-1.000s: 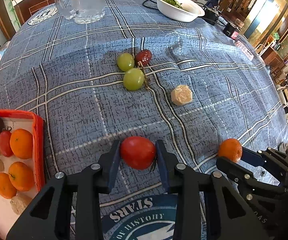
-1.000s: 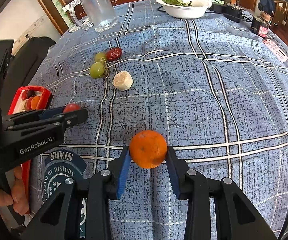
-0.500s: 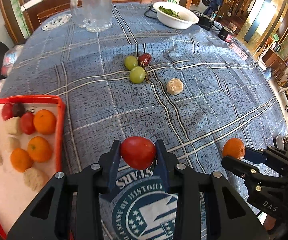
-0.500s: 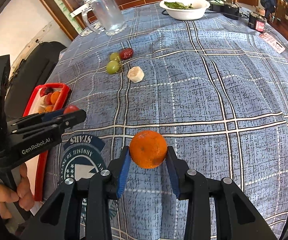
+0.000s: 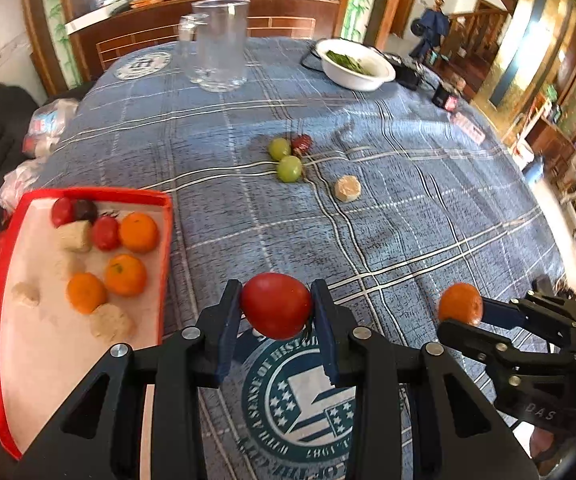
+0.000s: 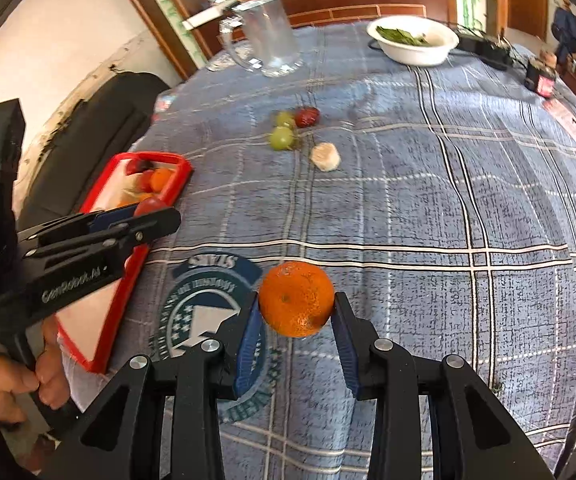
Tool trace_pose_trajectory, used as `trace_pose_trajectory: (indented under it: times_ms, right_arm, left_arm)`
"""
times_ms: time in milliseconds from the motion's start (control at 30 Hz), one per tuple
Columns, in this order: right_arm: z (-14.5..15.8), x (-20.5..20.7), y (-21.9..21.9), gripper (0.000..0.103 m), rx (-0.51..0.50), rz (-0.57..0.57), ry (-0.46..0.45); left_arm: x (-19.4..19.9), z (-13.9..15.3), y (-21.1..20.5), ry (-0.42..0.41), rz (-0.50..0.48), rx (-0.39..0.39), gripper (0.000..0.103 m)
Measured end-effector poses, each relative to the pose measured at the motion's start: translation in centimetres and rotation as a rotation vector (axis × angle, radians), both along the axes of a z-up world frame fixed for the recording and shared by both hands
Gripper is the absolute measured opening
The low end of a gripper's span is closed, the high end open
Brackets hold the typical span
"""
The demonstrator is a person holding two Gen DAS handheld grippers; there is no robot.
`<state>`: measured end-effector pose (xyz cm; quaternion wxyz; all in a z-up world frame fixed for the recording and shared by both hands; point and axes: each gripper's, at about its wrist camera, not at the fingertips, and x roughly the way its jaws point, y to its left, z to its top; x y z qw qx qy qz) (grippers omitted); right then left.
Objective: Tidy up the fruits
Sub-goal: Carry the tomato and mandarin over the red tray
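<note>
My left gripper (image 5: pixel 276 308) is shut on a red tomato (image 5: pixel 277 305), held above the blue cloth just right of the red-rimmed tray (image 5: pixel 160 264). The tray holds oranges, red fruits and several beige pieces. My right gripper (image 6: pixel 295 307) is shut on an orange (image 6: pixel 296 299), above the cloth's printed emblem (image 6: pixel 204 304). The orange also shows in the left wrist view (image 5: pixel 460 304). Two green grapes (image 5: pixel 288 168), a dark red fruit (image 5: pixel 302 143) and a beige piece (image 5: pixel 347 188) lie on the cloth further away.
A clear glass jug (image 5: pixel 218 46) and a white bowl of greens (image 5: pixel 354 65) stand at the far side. Black devices with cables (image 6: pixel 488 50) lie beyond the bowl. A dark chair (image 6: pixel 88 128) stands left of the table.
Both grippers have drawn back and up from the far fruit while keeping their fruits. The tray shows more fully in the left wrist view and sits nearer the left gripper.
</note>
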<state>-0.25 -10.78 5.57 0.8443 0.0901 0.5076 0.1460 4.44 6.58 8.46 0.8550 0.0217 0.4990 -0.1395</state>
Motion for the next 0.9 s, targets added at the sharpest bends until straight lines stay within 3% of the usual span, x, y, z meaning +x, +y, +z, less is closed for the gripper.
trace_pose_trajectory:
  times_ms: [467,733,900]
  right_arm:
    - [1.8,-1.4,-0.1,0.036,-0.015,0.038,-0.033]
    - [4.4,-2.3,2.0,0.036,-0.021,0.111,-0.107]
    - [4.4,-2.4,2.0,0.036,-0.014,0.105,-0.104]
  left_arm:
    - [-1.2,0.7,0.8,0.009,0.065,-0.034,0.032]
    - [-0.6,2.0,0.9,-0.011,0.09,-0.049,0.032]
    - [-0.5,3.0,1.3,-0.033,0.095,-0.053,0.032]
